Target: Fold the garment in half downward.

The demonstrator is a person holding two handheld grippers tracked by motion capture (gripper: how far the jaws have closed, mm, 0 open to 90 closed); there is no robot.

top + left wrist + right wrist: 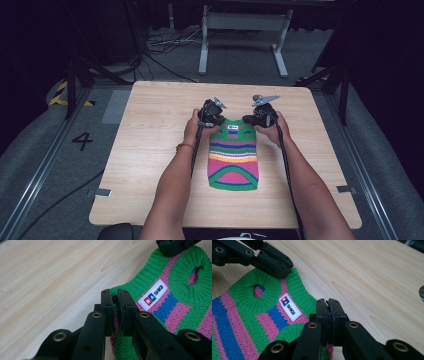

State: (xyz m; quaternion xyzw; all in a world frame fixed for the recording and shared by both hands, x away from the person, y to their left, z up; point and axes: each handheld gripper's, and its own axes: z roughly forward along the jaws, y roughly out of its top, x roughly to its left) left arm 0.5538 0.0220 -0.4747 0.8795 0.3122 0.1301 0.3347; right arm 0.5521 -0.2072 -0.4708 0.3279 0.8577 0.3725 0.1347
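A striped knitted garment (233, 159) lay flat at the centre of the wooden table (150, 150). The left gripper (212, 120) and the right gripper (254, 120) each pinched one upper corner of it, jaws closed on the green edge.

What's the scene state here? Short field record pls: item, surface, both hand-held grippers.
item: striped knit garment, green, pink, blue and yellow, lying flat, white label near its far end
surface: wooden table
left hand-held gripper: jaws closed on the garment's green far edge, left corner
right hand-held gripper: jaws closed on the far edge, right corner
hands: both at the garment's far end, forearms along its two sides
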